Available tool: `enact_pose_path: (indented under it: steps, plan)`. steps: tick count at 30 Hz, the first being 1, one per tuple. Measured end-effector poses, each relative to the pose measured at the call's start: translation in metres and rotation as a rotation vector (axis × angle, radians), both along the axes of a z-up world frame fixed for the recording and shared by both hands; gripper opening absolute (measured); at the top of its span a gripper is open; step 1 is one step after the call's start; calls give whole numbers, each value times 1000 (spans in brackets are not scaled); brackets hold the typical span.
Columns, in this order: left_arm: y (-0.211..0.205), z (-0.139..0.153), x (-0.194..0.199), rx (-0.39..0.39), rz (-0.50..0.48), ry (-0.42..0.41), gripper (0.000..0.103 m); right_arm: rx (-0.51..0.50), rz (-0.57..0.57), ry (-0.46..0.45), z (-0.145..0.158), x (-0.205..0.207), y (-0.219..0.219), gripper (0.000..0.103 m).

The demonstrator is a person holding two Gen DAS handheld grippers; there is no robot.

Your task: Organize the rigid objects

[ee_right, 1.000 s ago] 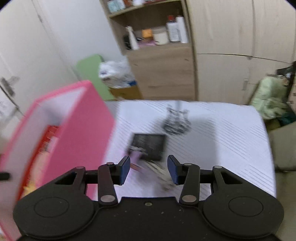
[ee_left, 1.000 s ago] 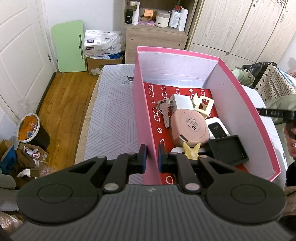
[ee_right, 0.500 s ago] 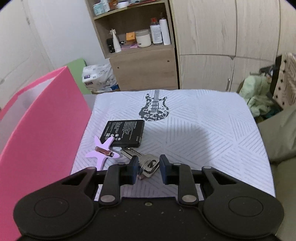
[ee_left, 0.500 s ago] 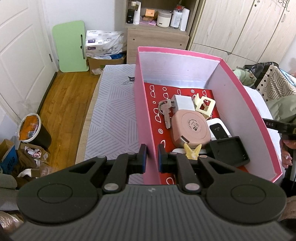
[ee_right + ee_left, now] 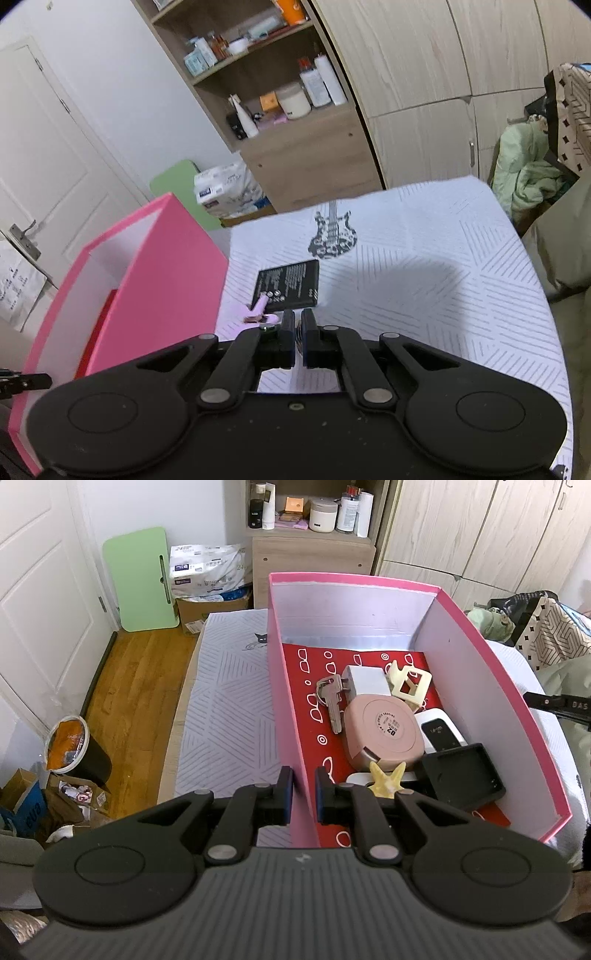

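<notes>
My left gripper point(image 5: 303, 794) is shut on the near left wall of the pink box point(image 5: 284, 709). Inside the box lie a key point(image 5: 332, 705), a white charger point(image 5: 364, 681), a cream plastic piece point(image 5: 408, 683), a round pink case point(image 5: 384, 734), a black tray point(image 5: 463, 779) and a yellow star point(image 5: 386, 781). On the bed right of the box point(image 5: 159, 266), the jaws of my right gripper point(image 5: 298, 334) are closing on a bunch of keys point(image 5: 298, 331); only a metal sliver shows between the pads. A black battery point(image 5: 288, 286) and a purple star clip point(image 5: 258, 312) lie just beyond.
The white patterned sheet point(image 5: 424, 258) with a guitar print point(image 5: 332, 236) stretches to the right of the box. A wooden shelf unit point(image 5: 295, 147) and wardrobe stand behind the bed. Green clothing point(image 5: 524, 177) is piled at the right. A bin point(image 5: 70, 746) stands on the floor at the left.
My right gripper came down over the keys and its jaws closed from wide apart to nearly together on them, while rolling. The left gripper kept its hold on the box wall.
</notes>
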State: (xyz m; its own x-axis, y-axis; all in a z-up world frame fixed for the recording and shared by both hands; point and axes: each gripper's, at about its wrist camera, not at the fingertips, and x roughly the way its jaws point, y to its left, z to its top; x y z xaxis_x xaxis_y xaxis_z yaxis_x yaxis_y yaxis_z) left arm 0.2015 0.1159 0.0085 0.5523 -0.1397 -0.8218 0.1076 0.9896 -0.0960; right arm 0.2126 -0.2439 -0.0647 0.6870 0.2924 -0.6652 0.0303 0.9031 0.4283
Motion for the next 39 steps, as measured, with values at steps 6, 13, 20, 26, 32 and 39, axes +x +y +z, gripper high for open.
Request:
enact_pose_path:
  steps: [6, 13, 20, 26, 32, 39]
  plan:
    - [1, 1, 0, 0, 5, 0, 11, 79, 53, -46, 22, -3, 5, 6]
    - [1, 0, 0, 0, 8, 0, 11, 51, 195, -216, 89, -7, 35, 3]
    - [2, 0, 0, -4, 8, 5, 11, -17, 335, -311, 126, -5, 65, 3]
    - [5, 0, 1, -16, 3, 5, 11, -117, 335, -115, 79, 11, 53, 5]
    - [5, 0, 1, -17, 3, 5, 11, -222, 454, 18, 22, 10, 58, 12]
    - [5, 0, 1, -18, 6, 6, 11, -307, 553, 21, -13, 8, 77, 32]
